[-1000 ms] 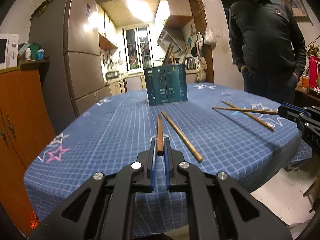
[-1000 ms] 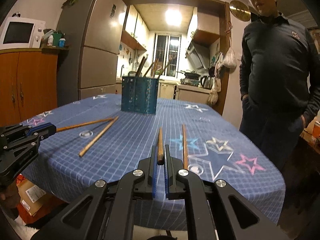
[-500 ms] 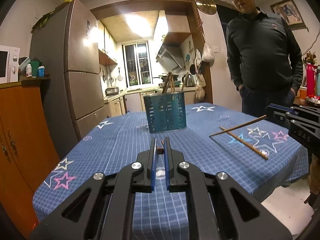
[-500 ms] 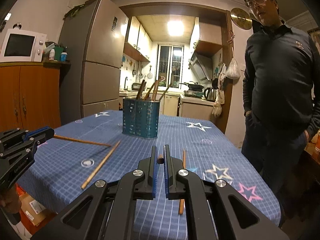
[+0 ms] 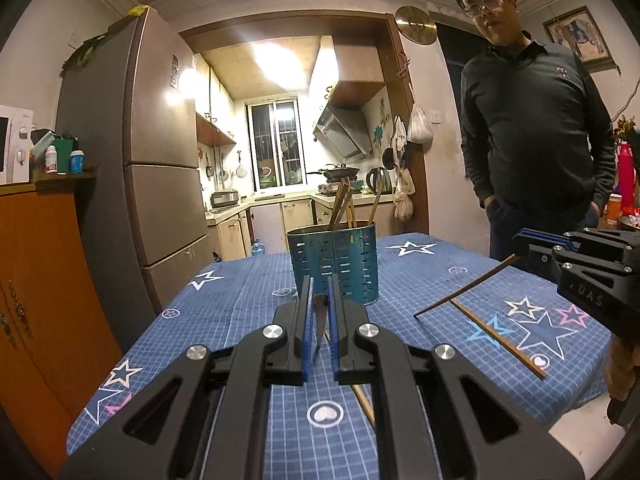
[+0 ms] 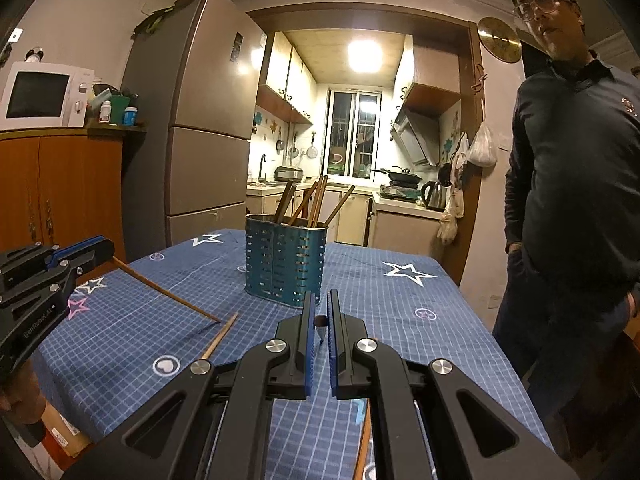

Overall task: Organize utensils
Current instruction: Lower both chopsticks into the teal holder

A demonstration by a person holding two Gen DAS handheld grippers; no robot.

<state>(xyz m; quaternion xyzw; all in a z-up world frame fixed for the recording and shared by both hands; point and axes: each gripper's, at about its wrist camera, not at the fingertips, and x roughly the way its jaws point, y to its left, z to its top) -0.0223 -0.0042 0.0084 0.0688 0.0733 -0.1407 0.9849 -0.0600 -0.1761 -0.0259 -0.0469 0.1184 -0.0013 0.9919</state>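
A: What room is this?

B: A dim dining area that opens onto a lit kitchen. In front stands a table (image 5: 224, 312) under a blue checked cloth printed with stars.

A: Where are the utensils?

B: A teal slotted holder (image 5: 334, 266) stands upright at twelve o'clock, mid-table, with several chopsticks (image 5: 345, 204) already standing in it. The left gripper (image 5: 319, 312) has its fingers pressed together on one chopstick (image 5: 319, 326), seen end-on between the pads. The right gripper (image 6: 319, 314) pinches another chopstick (image 6: 321, 326) the same way. From the left camera that right-hand stick (image 5: 464, 286) slants down from three o'clock, its tip just above the cloth.

A: How much is left?

B: I judge it partway done. Some sticks are in, two are lifted but not yet in. Two loose ones lie on the cloth: one (image 5: 498, 338) at four o'clock in the left view, one (image 6: 220, 336) at eight o'clock in the right view.

A: Is there room to move?

B: Yes, the cloth between grippers and holder is open. The table's near edge sits below the grippers. A bystander (image 5: 536, 144) in a dark top stands at two o'clock beyond the far corner, well apart from the holder. A refrigerator (image 5: 132, 184) and an orange cabinet (image 5: 44, 288) stand at nine to ten o'clock.
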